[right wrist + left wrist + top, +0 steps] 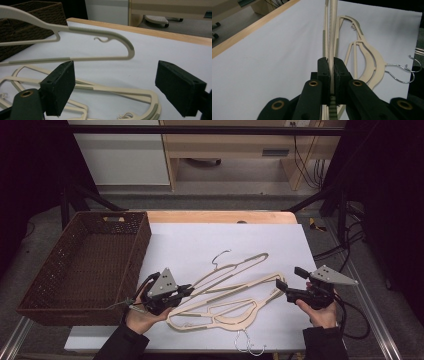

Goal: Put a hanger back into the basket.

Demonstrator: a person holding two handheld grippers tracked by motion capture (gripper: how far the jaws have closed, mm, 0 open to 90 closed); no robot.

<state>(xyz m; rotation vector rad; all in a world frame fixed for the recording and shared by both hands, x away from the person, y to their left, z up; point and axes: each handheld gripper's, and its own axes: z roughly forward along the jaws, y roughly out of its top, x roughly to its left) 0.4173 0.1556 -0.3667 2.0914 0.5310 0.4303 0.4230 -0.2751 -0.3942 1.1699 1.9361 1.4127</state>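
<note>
Here the left gripper (186, 290) is clenching the end of a cream hanger (235, 266), its jaws pressing flat on the thin bar from both sides; in the left gripper view that bar (333, 37) is running straight away between the pads. In the right gripper view the held hanger (100, 32) is hanging clear above the white sheet (210, 240). The right gripper (291, 279) is resting released near the sheet's right edge, its jaws standing wide with nothing between them.

Two more hangers (235, 307) are lying overlapped on the sheet between the two grippers, close under the lifted one, with their wire hooks (248, 346) reaching the sheet's near edge. A brown woven basket (142, 235) is sitting at the table's left edge, just beside the left gripper, its inside bare. The table's wooden strip (220, 216) is showing along the far edge.
</note>
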